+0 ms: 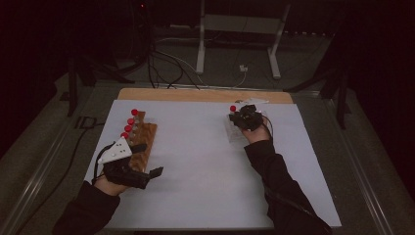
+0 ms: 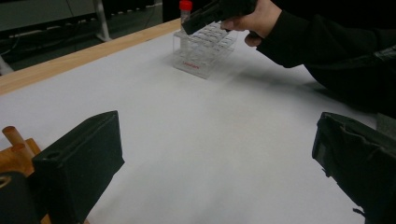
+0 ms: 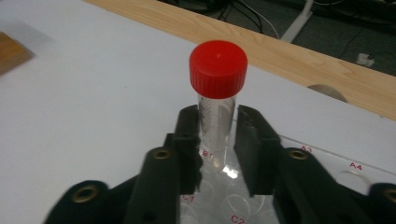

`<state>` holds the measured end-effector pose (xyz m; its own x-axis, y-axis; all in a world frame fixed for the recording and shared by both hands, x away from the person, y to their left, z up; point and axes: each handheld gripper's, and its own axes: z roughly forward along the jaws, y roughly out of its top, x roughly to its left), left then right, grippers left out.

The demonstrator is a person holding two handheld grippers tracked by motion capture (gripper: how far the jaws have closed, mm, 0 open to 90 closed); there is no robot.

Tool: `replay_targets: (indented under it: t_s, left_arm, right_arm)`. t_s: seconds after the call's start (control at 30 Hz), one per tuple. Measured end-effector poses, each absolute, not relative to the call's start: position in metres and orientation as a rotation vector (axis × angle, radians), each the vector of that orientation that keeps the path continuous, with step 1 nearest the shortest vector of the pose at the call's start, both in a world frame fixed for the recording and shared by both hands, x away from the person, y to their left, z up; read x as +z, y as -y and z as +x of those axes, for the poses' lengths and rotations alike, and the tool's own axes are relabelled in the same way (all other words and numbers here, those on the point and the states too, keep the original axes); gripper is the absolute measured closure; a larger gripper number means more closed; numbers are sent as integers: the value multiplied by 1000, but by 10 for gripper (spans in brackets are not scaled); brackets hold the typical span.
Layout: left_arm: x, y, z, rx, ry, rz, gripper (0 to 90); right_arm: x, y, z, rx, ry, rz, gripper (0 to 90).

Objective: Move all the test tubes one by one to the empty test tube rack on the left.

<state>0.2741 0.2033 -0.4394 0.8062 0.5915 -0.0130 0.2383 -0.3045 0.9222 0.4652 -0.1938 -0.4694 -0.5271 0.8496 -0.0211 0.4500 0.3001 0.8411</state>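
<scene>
A clear tube with a red cap (image 3: 218,65) stands upright in a corner hole of a clear plastic rack (image 3: 327,163) at the far right of the white sheet. My right gripper (image 3: 218,119) is shut on the tube just below its cap. From above, that gripper (image 1: 246,117) sits over the clear rack (image 1: 234,133), the red cap (image 1: 233,108) at its far left. My left gripper (image 1: 149,160) rests open at the near left beside a wooden rack (image 1: 146,139) that holds several red-capped tubes (image 1: 129,125). Nothing lies between the left gripper's (image 2: 215,158) jaws.
A white sheet (image 1: 205,166) covers the table, and a strip of bare wood (image 1: 205,95) runs along its far edge. Beyond the table stand white metal legs (image 1: 200,49) and loose cables on a dark floor. The person's right sleeve (image 2: 336,51) reaches over the sheet's right side.
</scene>
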Motion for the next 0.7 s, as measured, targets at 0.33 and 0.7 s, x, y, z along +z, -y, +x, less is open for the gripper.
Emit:
replay_targets:
  t_s: [0.33,0.7]
  left_arm:
    - [-440,-203,275,398,-633,1889,26]
    - [-439,-201,275,394,-631,1888,26]
  right_arm:
    - [-469,194,465,1139,-2101,1136,755]
    - [-441,196,453,1151,-2068,1066,756]
